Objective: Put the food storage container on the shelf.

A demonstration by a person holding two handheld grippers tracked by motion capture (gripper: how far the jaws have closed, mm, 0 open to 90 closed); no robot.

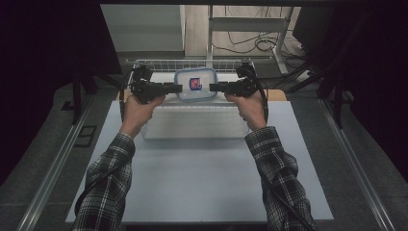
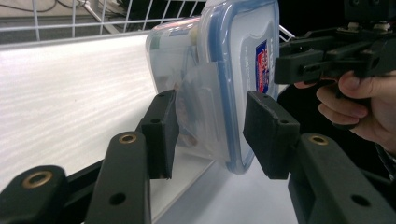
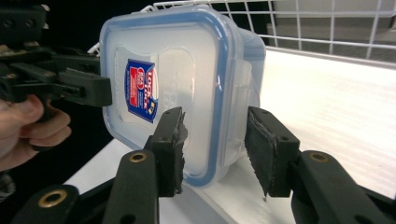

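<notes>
Now, near me: my left gripper (image 1: 179, 88) and right gripper (image 1: 212, 87), jaws apart, straddling opposite edges of the clear, blue-rimmed plastic lidded box (image 1: 196, 83).
Box: above the white tray (image 1: 192, 126).
Contents: unclear.
Beyond: white wire basket (image 1: 183, 63).

Plaid flannel sleeves, 2 black hand-held grippers (image 1: 174, 88) (image 1: 216, 87), brass rivets, trailing black cables

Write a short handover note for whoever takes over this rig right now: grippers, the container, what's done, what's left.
Left gripper: open, fingers straddling the lid edge of the plastic container, one on each side.
Right gripper: open, straddling the opposite edge the same way.
Container: lid on, blue-rimmed, between both grippers above the wire basket.
Done: both grippers lined up on it.
Left: probably close both and move it.
</notes>
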